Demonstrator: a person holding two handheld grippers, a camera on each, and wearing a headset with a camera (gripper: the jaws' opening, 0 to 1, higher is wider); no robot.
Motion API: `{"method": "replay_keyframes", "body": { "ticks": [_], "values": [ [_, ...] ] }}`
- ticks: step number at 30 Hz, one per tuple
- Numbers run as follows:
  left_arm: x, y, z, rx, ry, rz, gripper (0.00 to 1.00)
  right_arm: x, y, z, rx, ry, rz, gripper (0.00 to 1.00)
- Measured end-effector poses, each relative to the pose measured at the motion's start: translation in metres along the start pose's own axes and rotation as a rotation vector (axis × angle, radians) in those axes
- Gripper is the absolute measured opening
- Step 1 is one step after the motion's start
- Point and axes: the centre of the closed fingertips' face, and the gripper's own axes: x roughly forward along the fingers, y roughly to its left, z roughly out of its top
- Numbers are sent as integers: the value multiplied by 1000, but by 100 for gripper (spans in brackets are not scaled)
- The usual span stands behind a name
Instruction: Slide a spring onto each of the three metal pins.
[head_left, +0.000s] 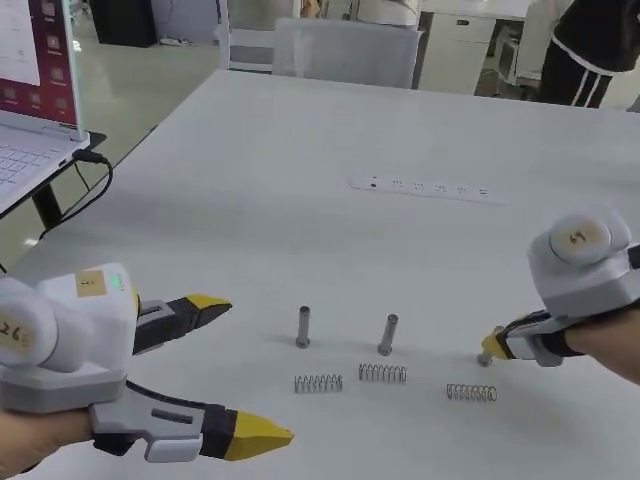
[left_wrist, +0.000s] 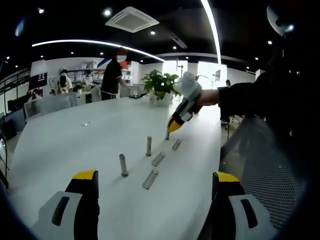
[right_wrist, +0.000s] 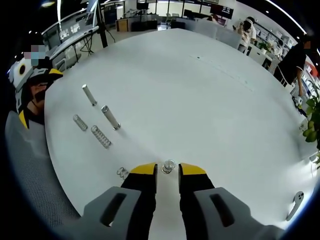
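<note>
Left gripper (head_left: 255, 370) jaws apart; right gripper (right_wrist: 168, 172) jaws clamp the half-hidden third pin (right_wrist: 168, 164).

Left gripper (left_wrist: 155, 176) wide apart — beyond, two pins (left_wrist: 122, 165), three springs (left_wrist: 150, 178), right gripper (left_wrist: 173, 126) at third pin (left_wrist: 167, 134)

My left gripper (head_left: 255, 370) sits low at my left side, its jaws spread wide and pointing across to the right. My right gripper (head_left: 488, 347) reaches in from the right, tipped downward, with its jaws drawn to a narrow gap. I can't tell whether they pinch.
</note>
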Motion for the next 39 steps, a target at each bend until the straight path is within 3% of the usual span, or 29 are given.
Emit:
{"method": "replay_keyframes", "body": {
  "ticks": [8, 16, 21, 25, 39],
  "values": [
    [0, -1, 0, -1, -3, -1, 91, -7, -2, -13, -12, 6, -2, 17],
    [-1, 0, 0, -3, -5, 5, 91, -21, 3, -27, -91, 15, 6, 18],
    [-2, -1, 0, -3, -4, 3, 91, -27, 20, -28, -160, 2, 68, 19],
    [-1, -2, 0, -3, -4, 3, 91, -26, 32, -33, -249, 32, 128, 18],
    [-3, -1, -2, -9, 0, 13, 90, -4, 45, -39, -349, 56, 220, 20]
  ]
}}
